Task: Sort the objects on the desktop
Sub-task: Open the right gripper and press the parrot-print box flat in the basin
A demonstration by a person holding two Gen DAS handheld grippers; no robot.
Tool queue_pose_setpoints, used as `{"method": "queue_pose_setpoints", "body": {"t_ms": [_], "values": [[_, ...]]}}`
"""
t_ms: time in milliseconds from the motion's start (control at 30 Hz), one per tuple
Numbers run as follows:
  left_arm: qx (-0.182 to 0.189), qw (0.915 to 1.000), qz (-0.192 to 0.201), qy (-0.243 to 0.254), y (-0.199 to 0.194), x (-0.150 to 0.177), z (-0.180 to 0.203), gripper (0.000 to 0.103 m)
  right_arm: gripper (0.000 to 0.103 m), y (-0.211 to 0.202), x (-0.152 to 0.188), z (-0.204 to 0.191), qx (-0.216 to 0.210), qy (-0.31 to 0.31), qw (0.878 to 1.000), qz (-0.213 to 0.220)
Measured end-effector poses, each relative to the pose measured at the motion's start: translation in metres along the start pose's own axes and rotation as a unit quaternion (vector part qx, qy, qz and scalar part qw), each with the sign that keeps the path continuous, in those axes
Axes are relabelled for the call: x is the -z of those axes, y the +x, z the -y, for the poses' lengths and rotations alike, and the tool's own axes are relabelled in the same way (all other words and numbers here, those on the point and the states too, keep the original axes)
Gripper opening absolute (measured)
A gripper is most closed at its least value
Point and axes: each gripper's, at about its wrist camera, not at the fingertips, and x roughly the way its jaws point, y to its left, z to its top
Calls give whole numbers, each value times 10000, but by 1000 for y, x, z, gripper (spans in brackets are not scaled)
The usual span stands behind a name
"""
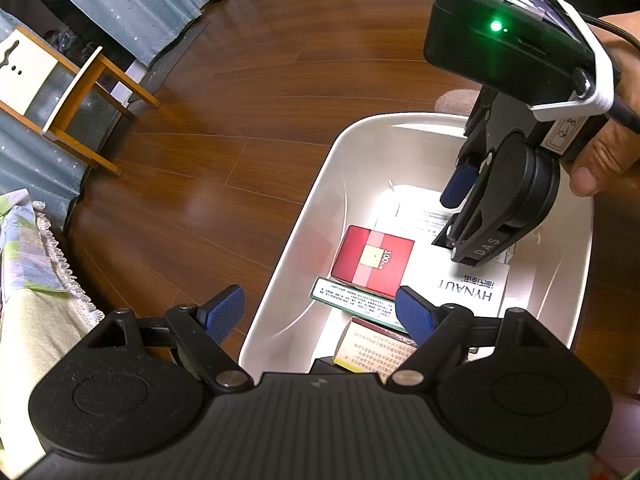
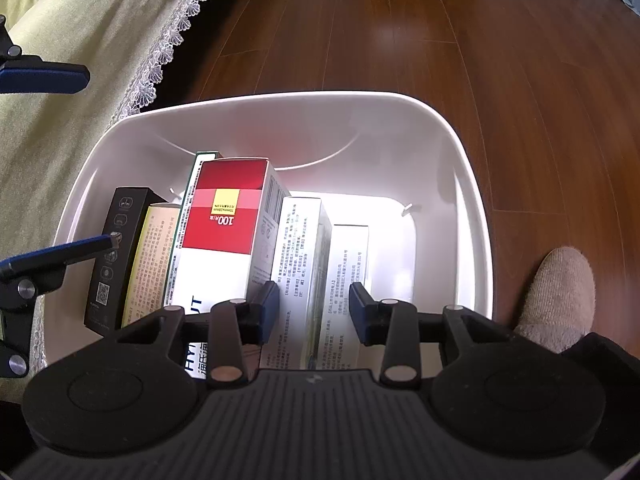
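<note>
A white plastic bin (image 1: pixel 320 184) (image 2: pixel 468 200) stands on the wooden floor with several boxes packed on edge inside. Among them are a red and white box (image 1: pixel 374 260) (image 2: pixel 224 216), a green-edged box (image 1: pixel 348 298), a yellowish box (image 1: pixel 372 350) (image 2: pixel 150 256), a black box (image 2: pixel 116 248), a white HYNAUT box (image 1: pixel 468 292) and two white printed boxes (image 2: pixel 298 256). My left gripper (image 1: pixel 320 312) (image 2: pixel 98 158) hangs open over the bin's near end, holding nothing. My right gripper (image 2: pixel 315 312) (image 1: pixel 456 220) is open, lowered into the bin above the white boxes.
A person's hand (image 1: pixel 600 160) grips the right tool. A socked foot (image 2: pixel 560 296) rests beside the bin. A sofa cover with lace trim (image 2: pixel 100 60) (image 1: pixel 36 320) lies along one side. A wooden chair (image 1: pixel 60 92) and curtains (image 1: pixel 140 4) stand further off.
</note>
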Motion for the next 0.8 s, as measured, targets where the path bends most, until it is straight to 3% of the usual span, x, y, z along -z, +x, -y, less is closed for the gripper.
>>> {"method": "queue_pose_setpoints", "body": {"t_ms": [200,367,433,667,800], "values": [[-21,10000,-27,29,1,2,0,83,35,-2,0,0,-8,-42,10000,28],[-43,10000,-59,41,2,3,0,84,37,-11,-2,0,145,-116,9994,295],[-53,10000,-68,46,2,5,0,84,43,-13,-3,2,198,-71,9991,377],[-75,9999,-108,41,3,8,-1,86,46,-19,-3,7,221,-38,9984,518],[-82,9998,-147,52,3,11,0,86,57,-22,-3,7,185,-35,9981,594]]}}
